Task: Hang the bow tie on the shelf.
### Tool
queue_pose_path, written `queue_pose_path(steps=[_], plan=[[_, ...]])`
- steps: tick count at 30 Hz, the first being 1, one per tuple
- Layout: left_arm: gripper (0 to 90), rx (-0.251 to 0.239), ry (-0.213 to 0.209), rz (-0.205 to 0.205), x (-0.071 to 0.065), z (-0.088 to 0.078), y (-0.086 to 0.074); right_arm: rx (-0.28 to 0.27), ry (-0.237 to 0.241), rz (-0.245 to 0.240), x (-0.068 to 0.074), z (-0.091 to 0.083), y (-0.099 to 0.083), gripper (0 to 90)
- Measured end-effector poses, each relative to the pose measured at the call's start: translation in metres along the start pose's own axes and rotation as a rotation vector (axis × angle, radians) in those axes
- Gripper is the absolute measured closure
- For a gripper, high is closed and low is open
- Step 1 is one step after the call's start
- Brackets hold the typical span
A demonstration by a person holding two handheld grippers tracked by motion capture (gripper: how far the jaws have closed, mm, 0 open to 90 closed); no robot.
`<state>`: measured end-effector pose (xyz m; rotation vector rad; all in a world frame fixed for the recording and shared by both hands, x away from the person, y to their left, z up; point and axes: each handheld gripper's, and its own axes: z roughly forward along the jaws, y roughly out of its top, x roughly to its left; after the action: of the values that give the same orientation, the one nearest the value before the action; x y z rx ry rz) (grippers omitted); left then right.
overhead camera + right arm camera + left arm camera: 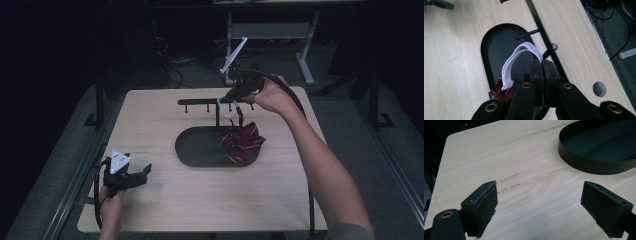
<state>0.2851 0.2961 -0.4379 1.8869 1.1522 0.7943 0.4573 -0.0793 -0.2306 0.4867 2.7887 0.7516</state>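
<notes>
One pale wood counter in a dark room; my left gripper fingers gape empty, right gripper fingers pinch the white strap.

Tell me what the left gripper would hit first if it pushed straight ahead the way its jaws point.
Probably the black oval tray. The left gripper stands open just over the bare wooden table, and the tray's wall lies ahead, slightly to one side, so it might only graze the rim.

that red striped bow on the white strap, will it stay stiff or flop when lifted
Likely floppy: the red striped bow sags into the black tray in folds. The white strap bends in a loop from the right hand-held gripper, so it probably dangles and swings.
</notes>
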Motion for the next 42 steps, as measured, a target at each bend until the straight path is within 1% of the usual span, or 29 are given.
queue_pose_path(steps=[2, 5, 8, 10, 11, 15, 21, 23, 29, 32, 39, 42], plan=[[13.5, 0.0, 0.001, -0.001, 0.0, 0.0, 0.0, -0.001, -0.001, 0.018, -0.003, 0.002, 0.0, 87.3], [13.5, 0.005, -0.001, 0.002, 0.0, 0.0, 0.0, -0.003, -0.005, 0.029, -0.009, 0.005, -0.001, 87.2], [13.6, 0.001, -0.002, 0.005, 0.0, 0.001, 0.0, 0.01, -0.011, 0.047, -0.013, 0.008, -0.003, 87.0], [13.5, 0.002, -0.002, 0.005, 0.0, 0.001, 0.0, 0.012, -0.012, 0.048, -0.014, 0.01, -0.003, 86.9], [13.5, 0.003, -0.001, 0.004, 0.0, 0.001, 0.0, 0.018, -0.022, 0.049, -0.015, 0.013, -0.003, 86.8], [13.6, 0.004, -0.002, 0.01, 0.0, 0.0, 0.0, 0.028, -0.026, 0.057, -0.016, 0.019, -0.005, 86.7], [13.5, 0.005, -0.002, 0.01, -0.001, 0.0, 0.0, 0.036, -0.018, 0.065, -0.018, 0.028, -0.011, 86.4], [13.5, 0.007, -0.001, 0.012, -0.001, 0.0, 0.0, 0.048, -0.02, 0.066, -0.018, 0.03, -0.012, 86.2], [13.5, 0.005, -0.002, 0.01, -0.001, 0.0, 0.0, 0.052, -0.027, 0.063, -0.017, 0.032, -0.011, 85.3], [13.6, 0.003, -0.004, 0.007, 0.0, -0.001, 0.0, 0.064, -0.036, 0.065, -0.017, 0.032, -0.012, 84.0], [13.6, 0.004, -0.004, 0.006, -0.001, -0.001, 0.001, 0.067, -0.03, 0.07, -0.019, 0.035, -0.016, 81.7], [13.5, 0.002, -0.004, 0.007, -0.001, 0.0, 0.001, 0.069, -0.021, 0.08, -0.02, 0.036, -0.019, 80.2]])
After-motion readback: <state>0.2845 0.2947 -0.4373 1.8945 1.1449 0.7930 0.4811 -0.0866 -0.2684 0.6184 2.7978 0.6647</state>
